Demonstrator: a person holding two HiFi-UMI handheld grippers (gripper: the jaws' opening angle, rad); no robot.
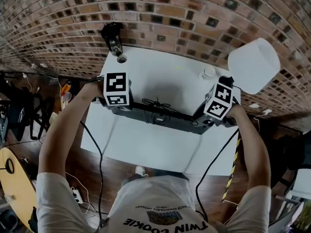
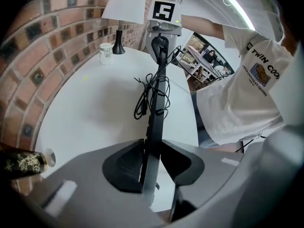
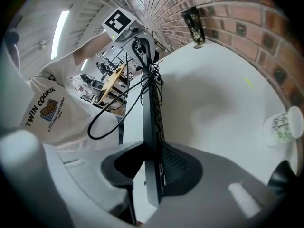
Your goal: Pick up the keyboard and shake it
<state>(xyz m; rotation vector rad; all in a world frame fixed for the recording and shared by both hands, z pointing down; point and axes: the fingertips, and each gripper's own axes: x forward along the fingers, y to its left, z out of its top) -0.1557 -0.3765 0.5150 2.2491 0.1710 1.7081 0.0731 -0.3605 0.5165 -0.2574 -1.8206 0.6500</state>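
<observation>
A person (image 1: 160, 205) in a white T-shirt holds a black keyboard (image 1: 163, 116) by its two short ends over a white table (image 1: 155, 76), one hand-held gripper at each end.

The left gripper (image 1: 121, 108) is clamped on the keyboard's left end. In the left gripper view (image 2: 149, 163), its dark fingers (image 2: 124, 165) stand only a narrow way apart and press on both faces of the slab. The keyboard (image 2: 159, 103) runs straight out from between them toward the other gripper.

The right gripper (image 1: 206, 118) grips the opposite end in the same way. In the right gripper view (image 3: 153, 170), its fingers (image 3: 179, 167) are closed to the board's thickness, with the keyboard (image 3: 153, 118) seen edge-on between them. Its keyed face shows on the side of these fingers that is turned to the table and the wall.

A bundled black cable (image 1: 158, 104) sits on the keyboard about midway between the two pairs of fingers. Part of it hangs loose as a loop on the person's side of the right fingers (image 3: 95, 120).

Beyond the left fingers, toward the brick wall (image 1: 146, 13), a dark bottle (image 1: 112, 38) stands at the table's far corner. Beyond the right fingers, a small cup (image 1: 209, 73) stands on the table near a lamp (image 1: 253, 64) with a white shade. Both are well apart from the keyboard.
</observation>
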